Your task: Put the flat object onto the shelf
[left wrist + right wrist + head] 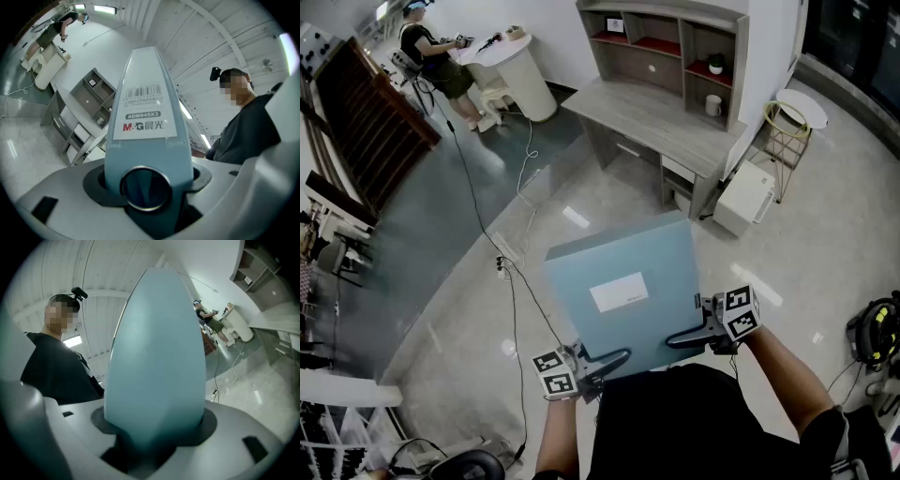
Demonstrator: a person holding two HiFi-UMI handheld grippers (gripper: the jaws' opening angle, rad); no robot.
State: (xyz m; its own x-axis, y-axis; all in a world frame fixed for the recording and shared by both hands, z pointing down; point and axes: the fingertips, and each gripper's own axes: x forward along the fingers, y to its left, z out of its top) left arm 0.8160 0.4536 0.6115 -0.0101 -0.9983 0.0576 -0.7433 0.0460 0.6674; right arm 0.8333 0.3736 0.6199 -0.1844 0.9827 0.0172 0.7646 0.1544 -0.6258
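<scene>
Head view, flat blue box [628, 291], left tongs [611, 360] and right tongs [680, 339] each clamped on its near edge

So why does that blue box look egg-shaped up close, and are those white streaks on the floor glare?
Left and right gripper views: wide-angle lenses bulge the blue file box, corners go black; head view: the box looks flat and square, bright patches on the glossy floor look like lamp reflections.
</scene>
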